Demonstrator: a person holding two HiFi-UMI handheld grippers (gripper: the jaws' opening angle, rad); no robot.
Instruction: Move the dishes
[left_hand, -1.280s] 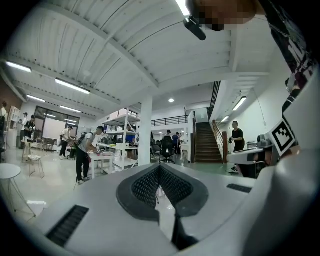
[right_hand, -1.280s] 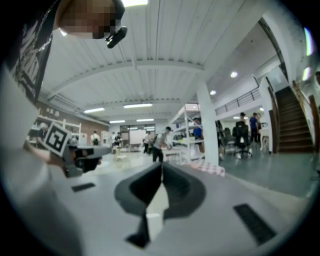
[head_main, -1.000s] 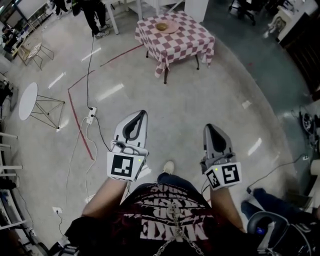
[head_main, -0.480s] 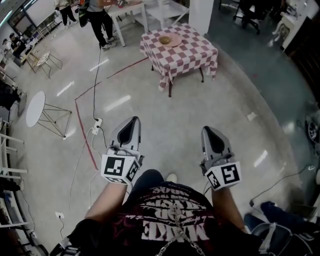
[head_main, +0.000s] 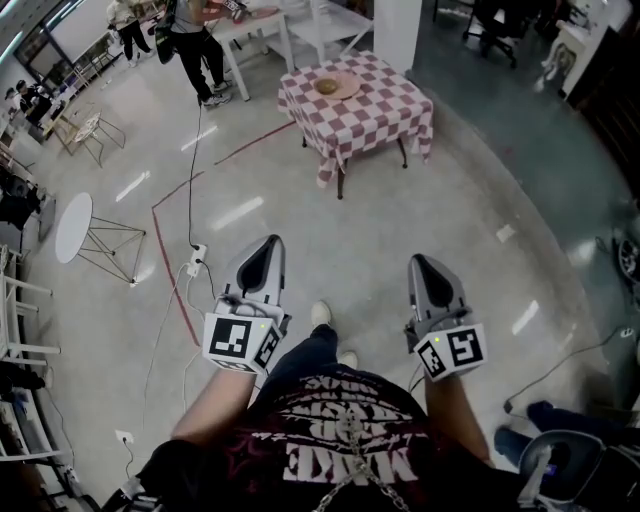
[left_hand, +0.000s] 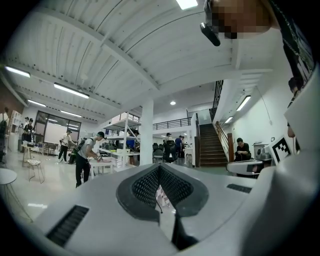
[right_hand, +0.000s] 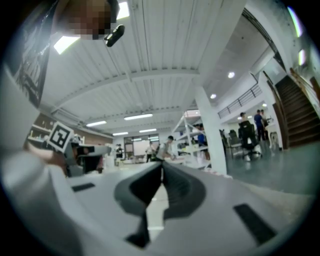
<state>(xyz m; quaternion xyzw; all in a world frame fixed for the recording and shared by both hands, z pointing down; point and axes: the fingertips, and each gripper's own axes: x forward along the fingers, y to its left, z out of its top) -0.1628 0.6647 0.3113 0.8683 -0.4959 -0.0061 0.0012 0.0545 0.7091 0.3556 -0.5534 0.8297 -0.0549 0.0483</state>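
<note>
Pointing level over the shiny grey floor (head_main: 350, 230), the left tongs (head_main: 268, 243) and the right tongs (head_main: 419, 262) are both pressed together and pinch nothing (each gripper view shows its two jaws meeting in a thin, empty seam). They sit side by side, well apart, in front of the person's dark printed shirt (head_main: 340, 440), and a pale shoe (head_main: 320, 313) shows on the floor between them. The dish (head_main: 335, 85), a round tan plate with a small brownish thing on it that is too small to name, lies on the table (head_main: 380, 105), which has a red-and-white checked cloth. It is far ahead of both tongs and touches neither. Left of the tongs a red tape line (head_main: 172, 270) crosses the floor, with a white power strip (head_main: 195, 263) beside it. A small round white side table (head_main: 74, 226) stands further left. Another person (head_main: 195, 45) stands near the top edge.
</note>
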